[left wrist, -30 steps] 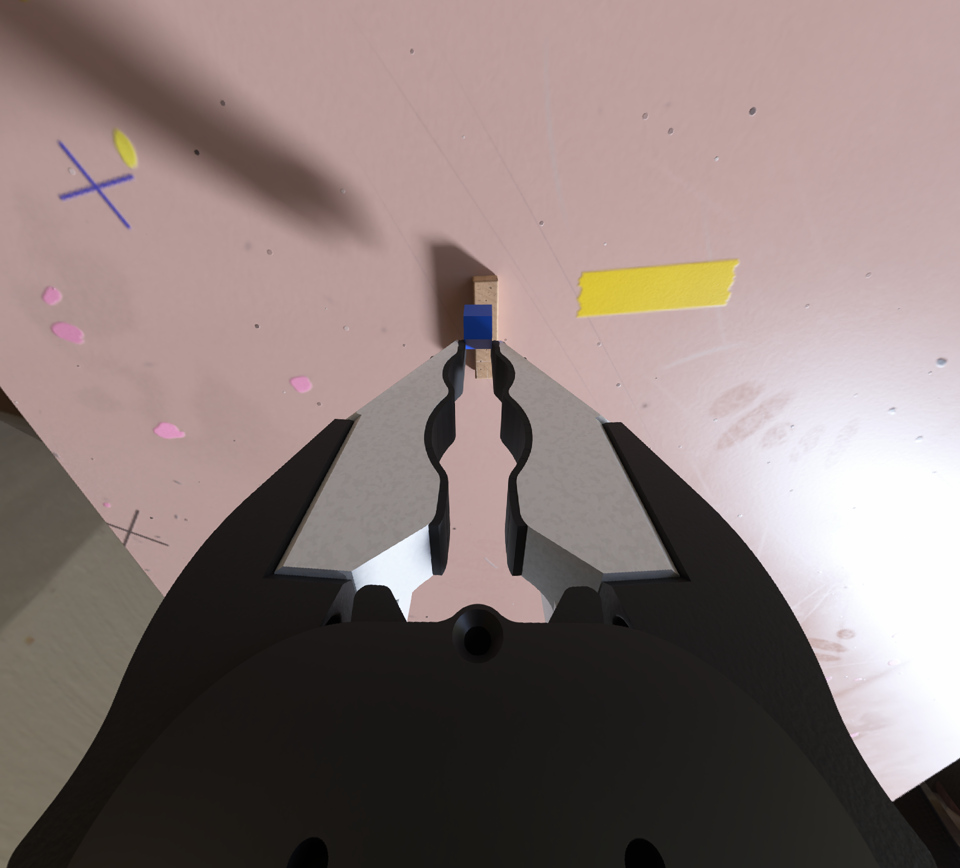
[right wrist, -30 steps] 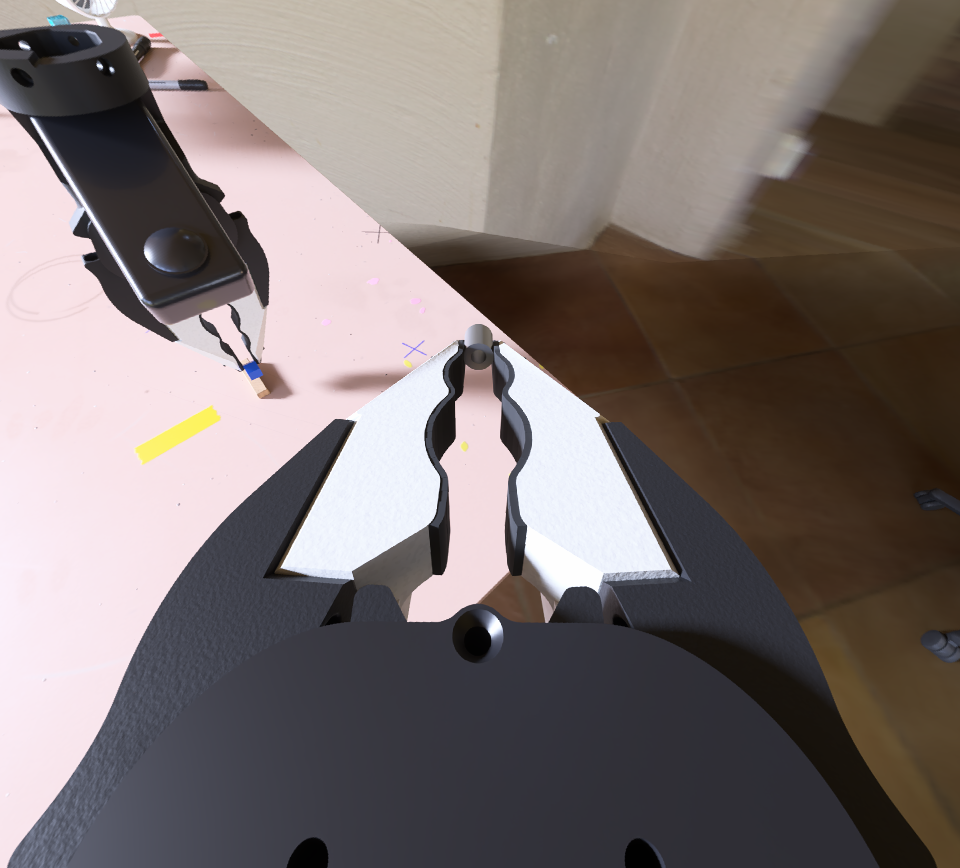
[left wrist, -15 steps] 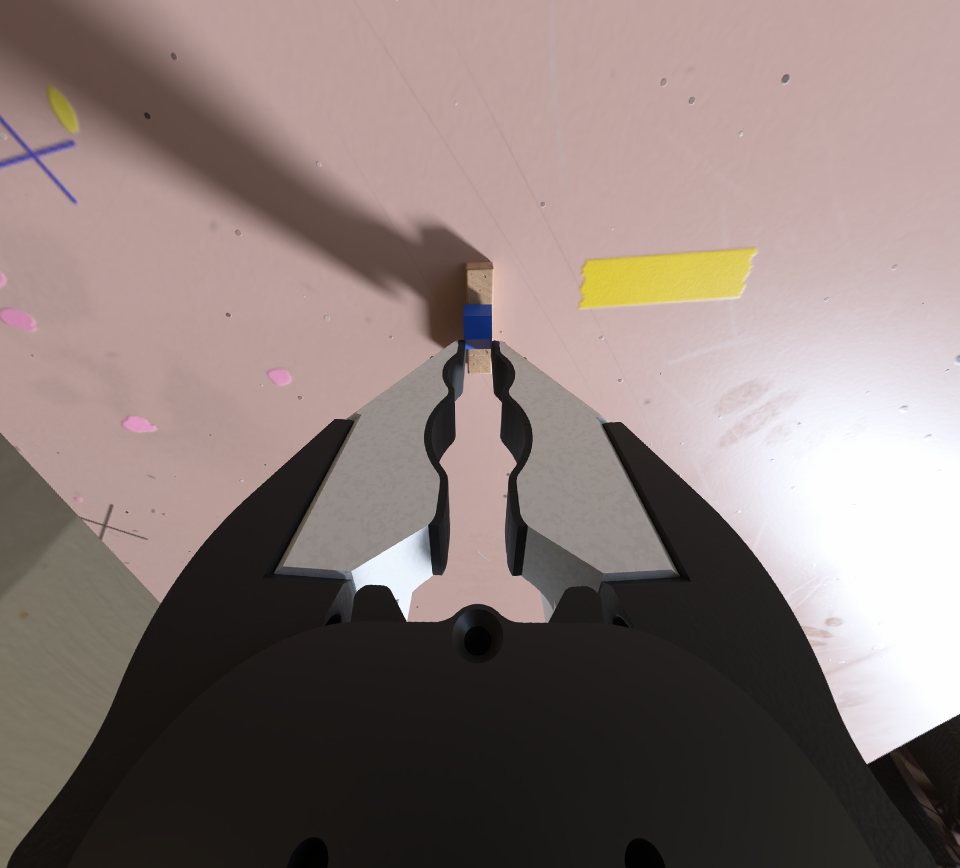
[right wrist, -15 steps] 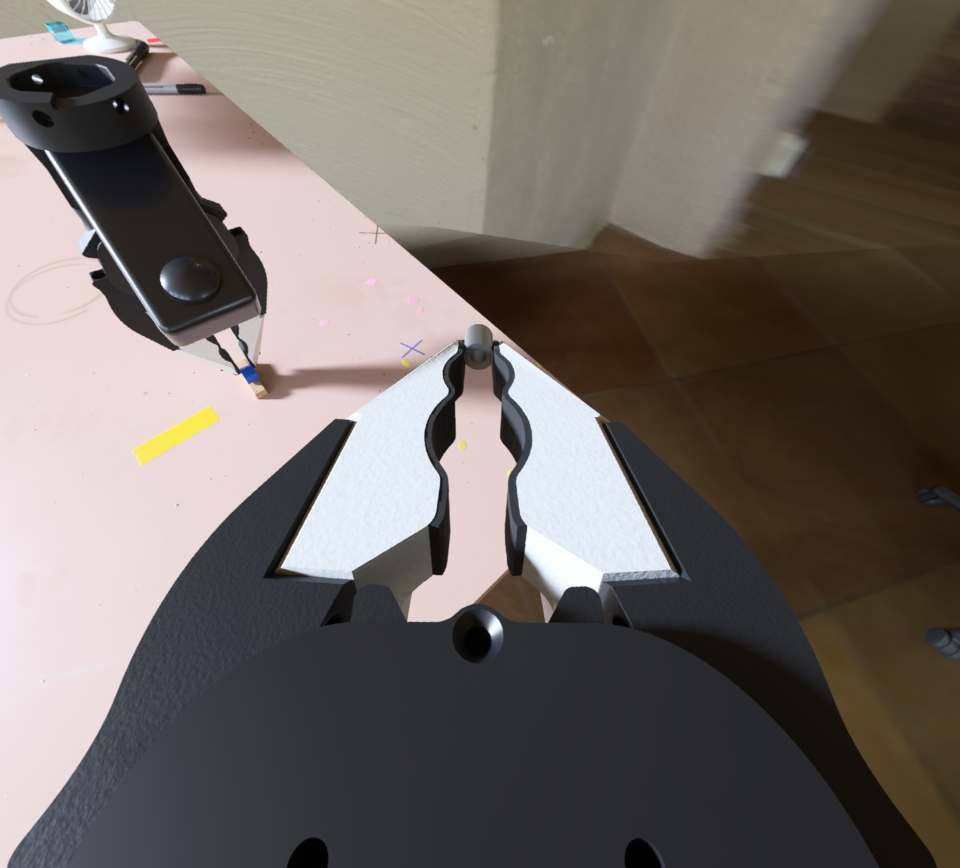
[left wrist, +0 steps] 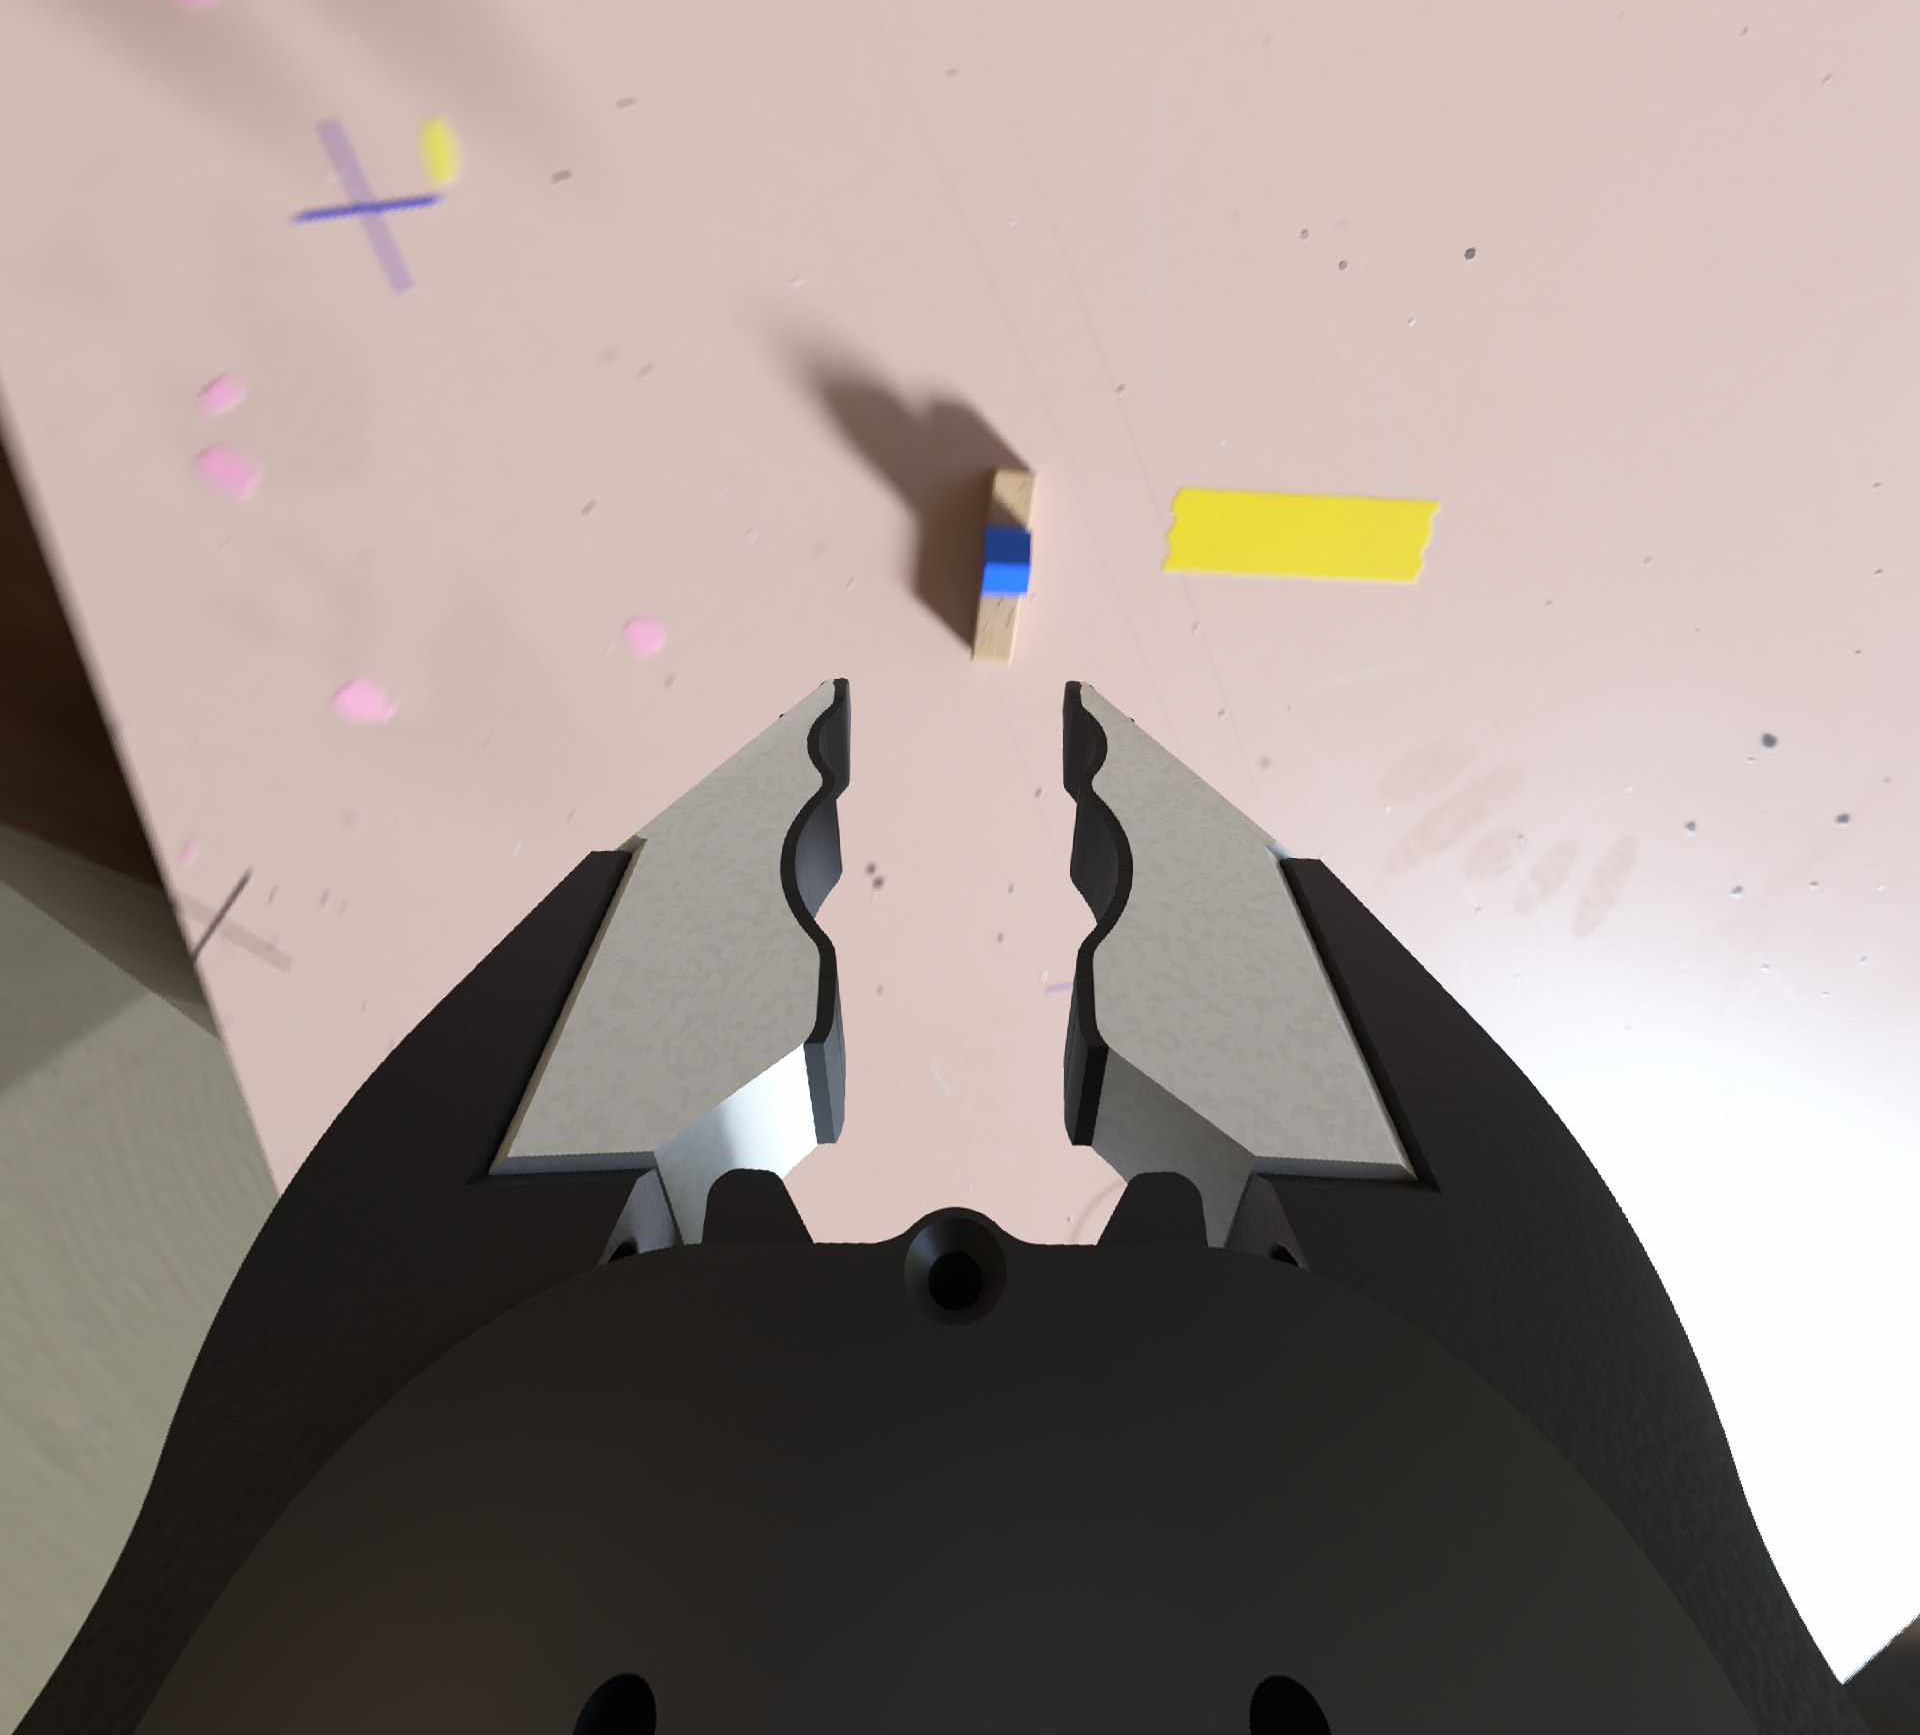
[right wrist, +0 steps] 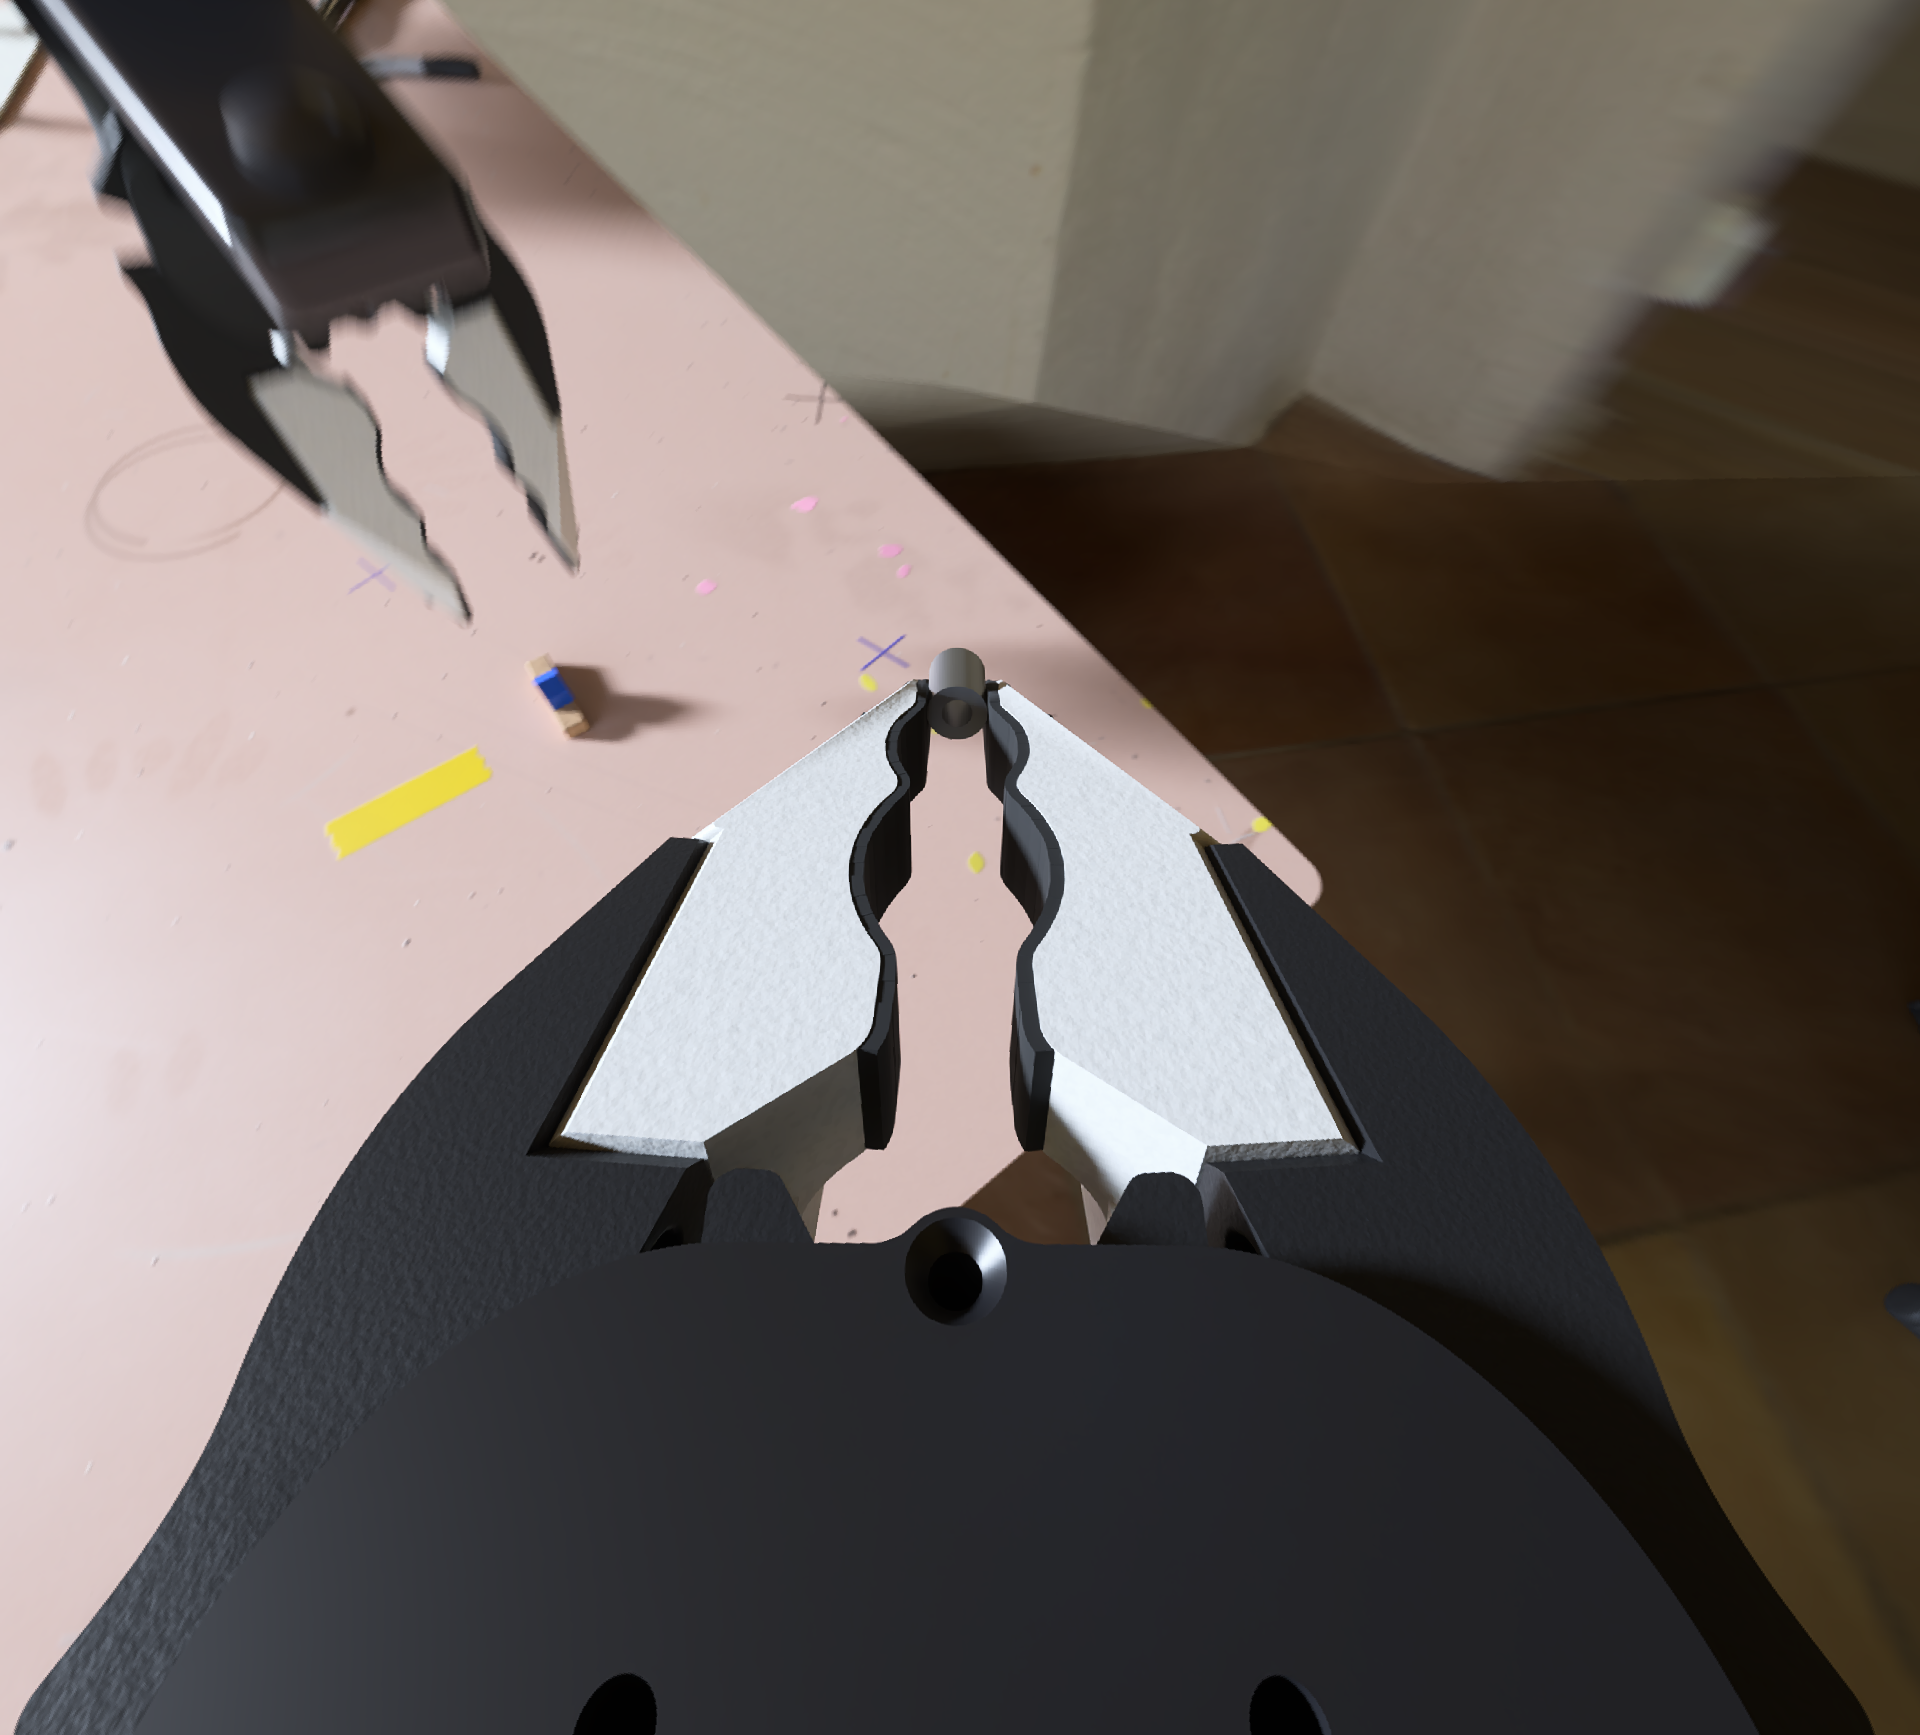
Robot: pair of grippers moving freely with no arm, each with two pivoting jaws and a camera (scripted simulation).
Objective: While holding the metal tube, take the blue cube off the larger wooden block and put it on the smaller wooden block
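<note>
Pink counter (left wrist: 1455, 127): blue cube (left wrist: 1006, 559) on wooden block (left wrist: 1000, 625), frame centre, just beyond your left claw (left wrist: 956, 698), spread wide, empty. Block's long axis runs away from it. Right claw (right wrist: 958, 698) grips metal tube (right wrist: 956, 673).

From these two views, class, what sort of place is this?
Probably an indoor workbench or test table: a pink tabletop marked with yellow tape, pen crosses and paint dabs, beside a beige wall and wooden floor.
</note>
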